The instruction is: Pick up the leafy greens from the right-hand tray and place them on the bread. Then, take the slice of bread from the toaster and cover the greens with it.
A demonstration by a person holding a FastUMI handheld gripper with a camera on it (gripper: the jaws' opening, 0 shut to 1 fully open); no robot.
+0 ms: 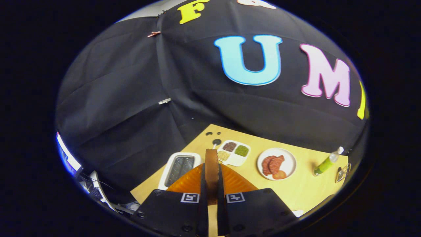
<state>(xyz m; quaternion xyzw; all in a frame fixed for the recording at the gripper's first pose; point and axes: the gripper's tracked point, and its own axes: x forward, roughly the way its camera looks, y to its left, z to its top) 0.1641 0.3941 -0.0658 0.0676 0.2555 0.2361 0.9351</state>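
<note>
While my gripper (212, 184) is clenched on the bread slice (212, 164), held upright edge-on between both fingers, the toaster (179, 168) sits just beyond; compartment tray (234, 152), plate (277, 163) farther.

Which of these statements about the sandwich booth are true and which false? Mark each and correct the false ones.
1. The tongs are shut on a slice of bread. True.
2. The toaster lies right of the round plate. False: it lies left of it.
3. The sectioned tray stands between toaster and plate. True.
4. The green bottle stands on the plate. False: it stands on the table, beyond the plate's right side.
</note>
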